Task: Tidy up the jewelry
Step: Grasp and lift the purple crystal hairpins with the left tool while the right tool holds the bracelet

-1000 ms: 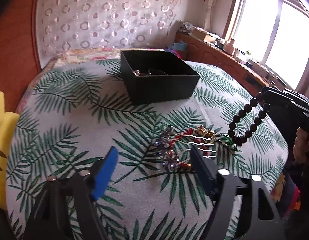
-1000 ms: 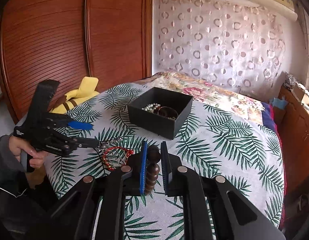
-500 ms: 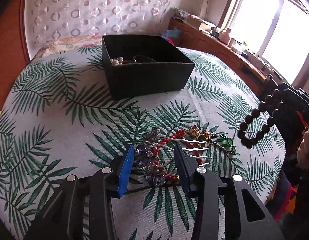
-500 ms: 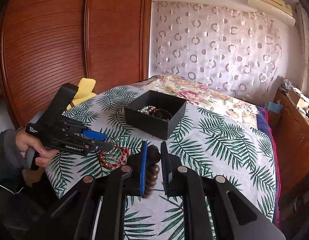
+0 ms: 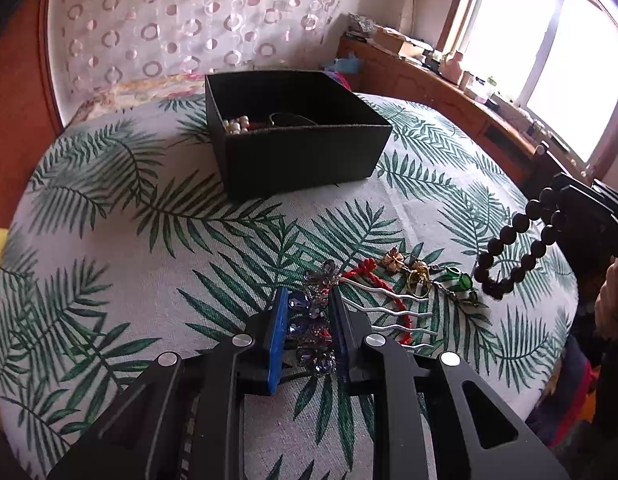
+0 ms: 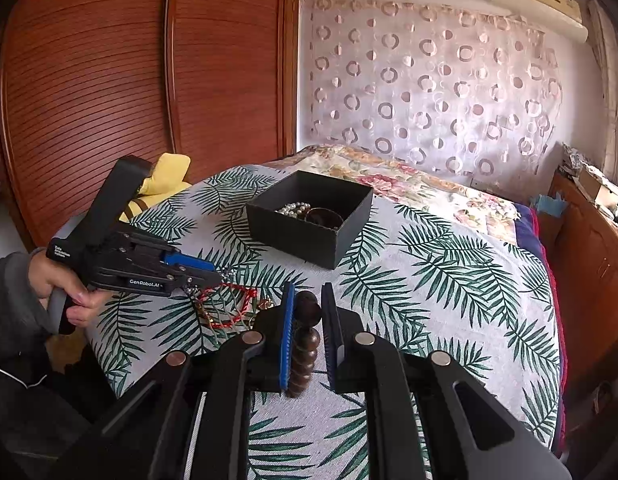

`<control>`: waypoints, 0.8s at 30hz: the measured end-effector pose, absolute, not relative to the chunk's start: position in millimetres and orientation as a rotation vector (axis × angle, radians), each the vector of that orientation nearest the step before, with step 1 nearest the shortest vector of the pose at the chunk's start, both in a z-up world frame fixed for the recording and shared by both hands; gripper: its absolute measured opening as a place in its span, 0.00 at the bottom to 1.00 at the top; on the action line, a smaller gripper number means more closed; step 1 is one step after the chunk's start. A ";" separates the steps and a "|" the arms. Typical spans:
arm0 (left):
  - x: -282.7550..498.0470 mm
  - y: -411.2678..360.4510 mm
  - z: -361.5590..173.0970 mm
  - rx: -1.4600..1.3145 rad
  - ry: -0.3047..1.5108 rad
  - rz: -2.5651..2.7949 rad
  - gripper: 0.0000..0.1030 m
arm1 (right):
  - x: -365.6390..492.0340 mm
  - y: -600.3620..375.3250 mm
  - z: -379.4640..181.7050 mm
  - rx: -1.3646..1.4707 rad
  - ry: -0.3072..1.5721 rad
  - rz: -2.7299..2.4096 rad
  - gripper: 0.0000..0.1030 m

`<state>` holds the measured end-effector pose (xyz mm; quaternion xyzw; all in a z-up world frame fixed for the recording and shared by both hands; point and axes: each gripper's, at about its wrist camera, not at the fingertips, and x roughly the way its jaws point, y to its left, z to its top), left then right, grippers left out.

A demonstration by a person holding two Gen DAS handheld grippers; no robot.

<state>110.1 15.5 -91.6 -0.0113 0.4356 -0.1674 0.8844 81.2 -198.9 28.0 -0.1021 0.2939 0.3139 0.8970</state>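
Note:
A hair comb with blue-gem flowers [image 5: 309,312] and silver teeth lies on the leaf-print tablecloth [image 5: 157,280]. My left gripper [image 5: 307,296] straddles its gem head; the jaws are closing and the pads touch the gems on both sides. From the right wrist view, the left gripper [image 6: 219,276] reaches the jewelry pile. My right gripper [image 6: 307,292] is shut on a dark bead bracelet [image 6: 305,344], which hangs as a loop [image 5: 509,256] above the table's right side. A black open box [image 5: 301,160] with pearls [image 5: 235,124] stands behind.
A red cord bracelet [image 5: 361,270], a gold flower piece [image 5: 393,260] and a green pendant [image 5: 461,280] lie right of the comb. The round table's edge is close on the near side. A yellow cushion [image 6: 169,172] and a wooden wardrobe [image 6: 109,80] are at the left.
My left gripper's wide-open jaws came down over the comb's gem head and narrowed onto it. The right gripper kept its hold on the bead bracelet and stayed put.

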 end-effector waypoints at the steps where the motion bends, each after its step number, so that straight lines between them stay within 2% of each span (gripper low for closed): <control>1: 109.1 14.2 -91.1 -0.014 0.901 -0.344 0.18 | 81.3 -198.7 28.2 -0.211 0.610 0.650 0.14; 24: 109.9 24.8 -40.9 -0.018 0.743 -0.285 0.18 | 91.2 -188.4 55.1 -0.233 0.551 0.658 0.14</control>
